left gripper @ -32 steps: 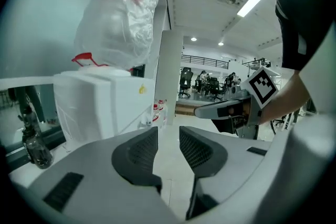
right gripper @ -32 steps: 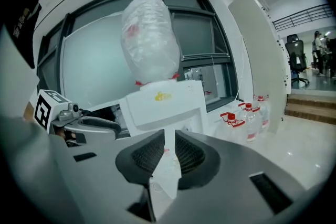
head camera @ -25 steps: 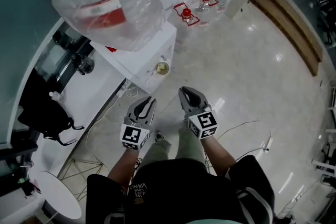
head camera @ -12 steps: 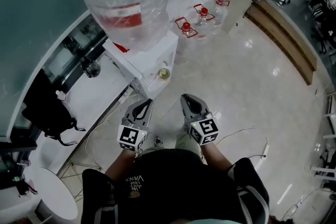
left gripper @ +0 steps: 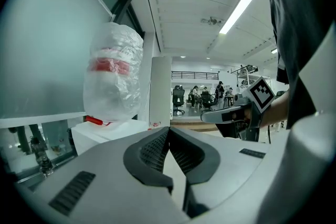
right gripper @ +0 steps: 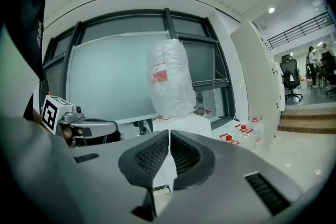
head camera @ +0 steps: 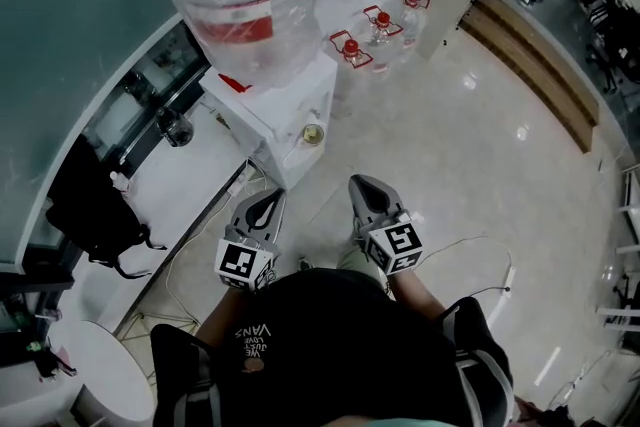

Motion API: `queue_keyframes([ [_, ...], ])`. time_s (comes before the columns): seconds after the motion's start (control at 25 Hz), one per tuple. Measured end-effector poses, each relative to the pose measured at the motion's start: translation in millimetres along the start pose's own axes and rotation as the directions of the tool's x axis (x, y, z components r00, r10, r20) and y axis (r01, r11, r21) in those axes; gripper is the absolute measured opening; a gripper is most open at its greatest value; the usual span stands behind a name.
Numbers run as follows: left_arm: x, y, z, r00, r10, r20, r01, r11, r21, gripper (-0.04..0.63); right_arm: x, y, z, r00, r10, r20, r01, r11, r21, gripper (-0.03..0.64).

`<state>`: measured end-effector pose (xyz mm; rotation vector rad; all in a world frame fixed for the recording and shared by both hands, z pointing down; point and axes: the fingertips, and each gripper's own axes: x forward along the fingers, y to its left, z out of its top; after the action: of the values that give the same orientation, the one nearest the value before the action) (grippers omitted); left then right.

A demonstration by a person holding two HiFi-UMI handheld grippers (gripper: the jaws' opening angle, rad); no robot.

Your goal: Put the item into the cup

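Tools both shut, nothing between them: left tool (left gripper: 169,128), right tool (right gripper: 169,132). Small round cup (head camera: 313,133) sits on the front of the white box-shaped water dispenser (head camera: 270,110), ahead of both. No item visible; I'd find and grip it first, then drop it in from above.

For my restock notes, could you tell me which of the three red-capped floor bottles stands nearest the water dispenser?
The leftmost bottle in the head view, beside the white dispenser; the middle bottle and far bottle stand farther along the row.

An office: water dispenser (head camera: 280,115), swivel chairs (right gripper: 290,75), glossy tiled floor (head camera: 480,145).
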<state>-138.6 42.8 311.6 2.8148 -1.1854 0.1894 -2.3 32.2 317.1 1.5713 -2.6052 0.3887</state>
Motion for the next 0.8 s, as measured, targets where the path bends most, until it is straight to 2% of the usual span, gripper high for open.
queue_keyframes([
  [0.36, -25, -2, 3, 1.000, 0.014, -0.002, -0.014, 1.000, -0.013, 0.020, -12, 7, 4, 1.000, -0.016, -0.009, 0.016, 1.000, -0.014, 0.044],
  [0.8, -27, 3, 8, 1.000, 0.026, 0.014, -0.026, 1.000, -0.004, 0.020, 0, 17, 14, 1.000, 0.008, 0.011, -0.008, 1.000, -0.020, 0.044],
])
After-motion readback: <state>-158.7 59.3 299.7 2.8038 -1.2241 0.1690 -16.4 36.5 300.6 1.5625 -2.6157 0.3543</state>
